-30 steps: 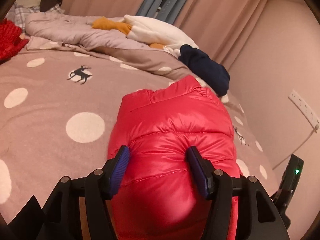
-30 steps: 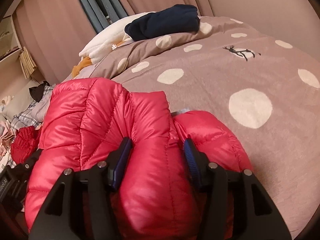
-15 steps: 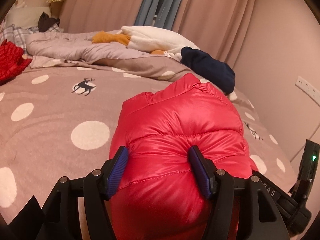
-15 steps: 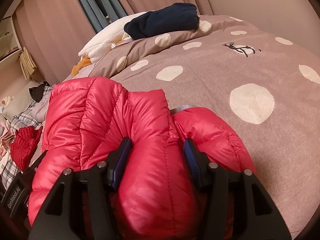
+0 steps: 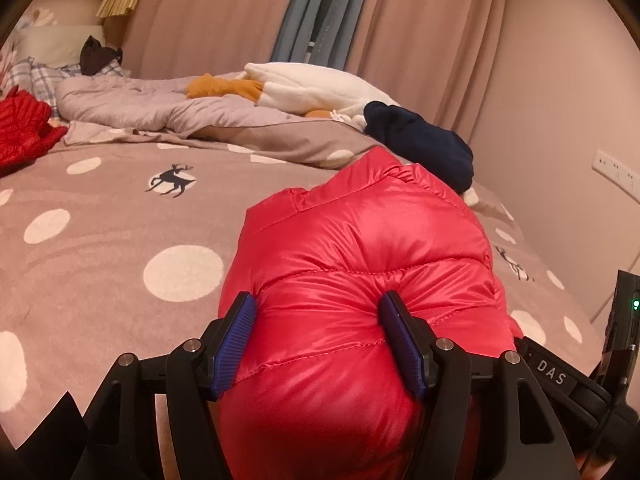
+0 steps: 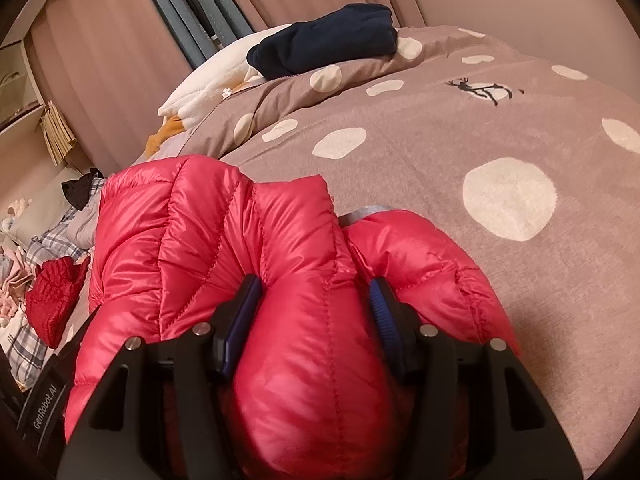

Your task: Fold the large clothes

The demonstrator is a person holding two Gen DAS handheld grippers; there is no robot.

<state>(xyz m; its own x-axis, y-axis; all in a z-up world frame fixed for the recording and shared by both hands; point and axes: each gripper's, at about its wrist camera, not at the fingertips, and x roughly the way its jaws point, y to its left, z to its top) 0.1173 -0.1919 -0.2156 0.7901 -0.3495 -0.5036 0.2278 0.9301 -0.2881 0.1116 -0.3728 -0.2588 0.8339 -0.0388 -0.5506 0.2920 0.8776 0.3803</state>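
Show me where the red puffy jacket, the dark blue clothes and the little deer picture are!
red puffy jacket (image 5: 360, 248): left wrist view, shiny top.
dark blue clothes (image 6: 324, 46): right wrist view, middle.
little deer picture (image 5: 173, 178): left wrist view, deer's body.

Glossy red quilted jacket (image 5: 360, 248). Taupe bedspread (image 5: 100, 280) with cream dots and black deer prints. Navy garment (image 5: 420, 148), white and orange plush (image 5: 312, 88), plaid cloth (image 6: 24, 336), dusty-pink curtains (image 5: 420, 32), black tongs with blue pads (image 5: 236, 340).
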